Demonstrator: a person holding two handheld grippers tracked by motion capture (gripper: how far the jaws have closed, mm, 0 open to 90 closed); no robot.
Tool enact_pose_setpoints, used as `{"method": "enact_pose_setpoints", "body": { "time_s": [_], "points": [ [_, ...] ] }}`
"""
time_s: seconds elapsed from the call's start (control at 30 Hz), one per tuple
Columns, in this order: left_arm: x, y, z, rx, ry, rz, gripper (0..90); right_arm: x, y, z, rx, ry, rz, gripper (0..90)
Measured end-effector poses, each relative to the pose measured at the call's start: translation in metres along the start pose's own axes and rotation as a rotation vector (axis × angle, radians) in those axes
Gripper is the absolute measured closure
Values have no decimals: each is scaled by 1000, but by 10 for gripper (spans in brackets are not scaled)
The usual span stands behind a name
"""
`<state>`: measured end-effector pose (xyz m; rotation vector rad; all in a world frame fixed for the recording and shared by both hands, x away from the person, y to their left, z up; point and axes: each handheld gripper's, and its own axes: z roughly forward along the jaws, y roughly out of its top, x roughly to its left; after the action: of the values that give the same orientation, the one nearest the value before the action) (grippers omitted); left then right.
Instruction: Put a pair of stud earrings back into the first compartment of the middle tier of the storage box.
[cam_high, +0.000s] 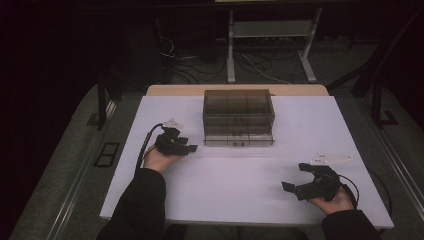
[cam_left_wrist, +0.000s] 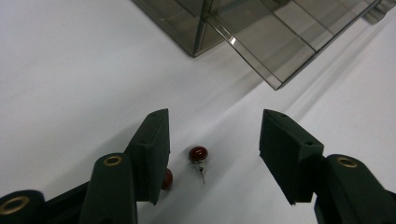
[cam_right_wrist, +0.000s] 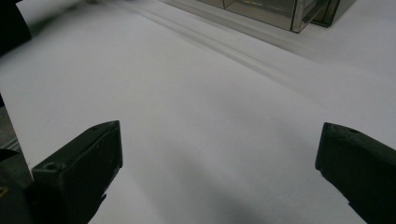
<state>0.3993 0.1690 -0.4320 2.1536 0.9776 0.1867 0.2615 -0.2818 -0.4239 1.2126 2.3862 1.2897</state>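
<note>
Small red earrings between the left tool's jaws, not yet gripped

One red bead earring lies on the white tabletop between the left tool jaws, which stand apart around it; a second red bead peeks from behind one pad. They look tiny, light, hard and smooth, likely to skid or roll; pinch the bead squarely, not the thin wire. The smoky drawer box sits just ahead. The right tool rests wide open, empty.

White table top, smoked clear compartment box, cables on floor, metal stand
</note>
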Motion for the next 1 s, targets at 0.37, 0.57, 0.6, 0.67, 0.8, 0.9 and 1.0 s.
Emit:
{"method": "enact_pose_setpoints", "body": {
  "time_s": [0.37,0.57,0.6,0.67,0.8,0.9,1.0],
  "points": [
    [-4,-1,9,80,62,56,528,-1,0,0,5,-7,3,2],
    [-5,-1,10,89,98,60,684,-1,-1,1,9,-11,0,2],
    [-5,-2,10,82,105,65,714,-1,-1,0,9,-12,0,2],
    [-6,-2,10,85,124,71,771,-1,-1,0,9,-15,-1,2],
    [-5,-1,10,82,121,58,788,-1,-1,0,8,-17,0,2],
    [-5,-1,10,82,121,58,789,-1,-1,0,9,-17,0,2],
    [-5,-1,10,85,124,58,789,-1,-1,0,11,-16,-1,2]
  ]
}}
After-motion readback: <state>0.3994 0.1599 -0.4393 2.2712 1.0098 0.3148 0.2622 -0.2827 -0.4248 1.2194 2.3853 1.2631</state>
